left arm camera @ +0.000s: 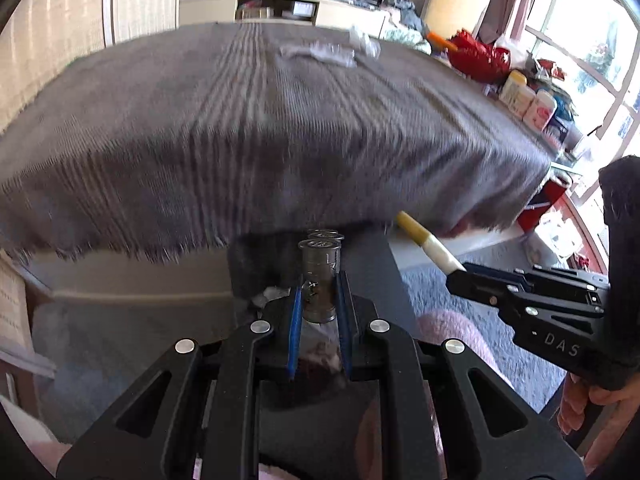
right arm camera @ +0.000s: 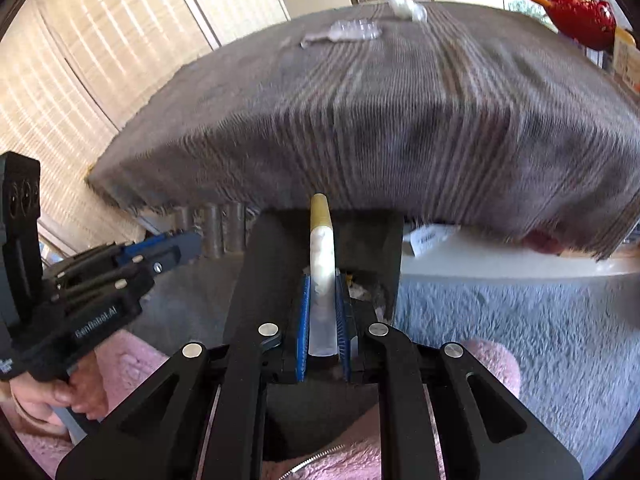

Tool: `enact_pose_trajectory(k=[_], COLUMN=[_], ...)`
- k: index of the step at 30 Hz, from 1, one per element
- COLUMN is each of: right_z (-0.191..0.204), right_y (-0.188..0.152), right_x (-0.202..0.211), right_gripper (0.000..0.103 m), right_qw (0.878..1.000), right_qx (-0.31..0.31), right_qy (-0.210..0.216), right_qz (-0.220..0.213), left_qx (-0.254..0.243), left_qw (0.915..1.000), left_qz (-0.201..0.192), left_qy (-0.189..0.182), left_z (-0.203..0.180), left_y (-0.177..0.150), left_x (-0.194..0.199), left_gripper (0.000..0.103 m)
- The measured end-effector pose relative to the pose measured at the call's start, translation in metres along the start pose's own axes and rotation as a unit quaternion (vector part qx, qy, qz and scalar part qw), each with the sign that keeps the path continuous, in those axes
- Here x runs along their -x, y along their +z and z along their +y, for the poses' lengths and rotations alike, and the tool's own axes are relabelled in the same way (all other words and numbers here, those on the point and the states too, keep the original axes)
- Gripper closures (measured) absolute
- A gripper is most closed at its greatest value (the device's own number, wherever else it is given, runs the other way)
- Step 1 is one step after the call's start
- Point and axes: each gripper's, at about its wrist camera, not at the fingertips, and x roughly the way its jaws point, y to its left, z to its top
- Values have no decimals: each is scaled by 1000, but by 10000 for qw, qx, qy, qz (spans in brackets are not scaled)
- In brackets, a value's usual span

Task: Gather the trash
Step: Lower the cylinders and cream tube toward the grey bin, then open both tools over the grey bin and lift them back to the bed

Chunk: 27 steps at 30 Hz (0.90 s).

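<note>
**Observer:** What have you got in each hand?

**Me:** My left gripper (left arm camera: 320, 300) is clamped on a row of small grey cylinders (left arm camera: 320, 264), jaws nearly shut, gripping only the lowest one. My right gripper (right arm camera: 322, 312) is fully closed on a white stick with a yellow end (right arm camera: 321, 248). Both hang over the dark bin (right arm camera: 360, 240), just below the edge of the grey blanket (left arm camera: 240, 120).

**Observer:** What worries you?

**Me:** The cylinders stick out well past the pads, so I judge a tilt could swing them loose onto the carpet (right arm camera: 500, 320). The stick is long too; let go too soon, it may catch the bin's rim and fall outside. The pictures are blurred, so I can't tell how well I'm lined up.

**Observer:** Anything left?

**Me:** Clear plastic wrappers (left arm camera: 320, 54) lie on the blanket's far side.
</note>
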Motion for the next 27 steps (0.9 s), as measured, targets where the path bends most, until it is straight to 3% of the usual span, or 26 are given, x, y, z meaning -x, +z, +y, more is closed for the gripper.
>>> enact_pose_trajectory(k=[6, 13, 22, 25, 26, 27], right_z=[-6, -16, -16, -16, -17, -18], right_y=[-4, 0, 10, 12, 13, 13], right_x=[-24, -51, -69, -70, -69, -68], right_gripper=[89, 89, 86, 85, 77, 63], right_qw=[9995, 9984, 9963, 9962, 9962, 9963], right_qx=[-51, -316, -490, -508, -535, -553], right_qy=[-253, -85, 137, 123, 110, 91], right_qz=[198, 456, 685, 694, 679, 657], left_qx=[-38, -50, 206, 244, 256, 266], left_qw=[9989, 9956, 9938, 9939, 9940, 9940], left_qz=[463, 935, 1094, 1076, 1062, 1057], left_qy=[-88, -81, -26, -15, 2, 11], left_z=[-6, -6, 9, 12, 13, 14], left_y=[-16, -25, -28, -27, -26, -26], left_x=[-32, -64, -78, -76, -76, -74], left_gripper=[89, 89, 88, 76, 72, 69])
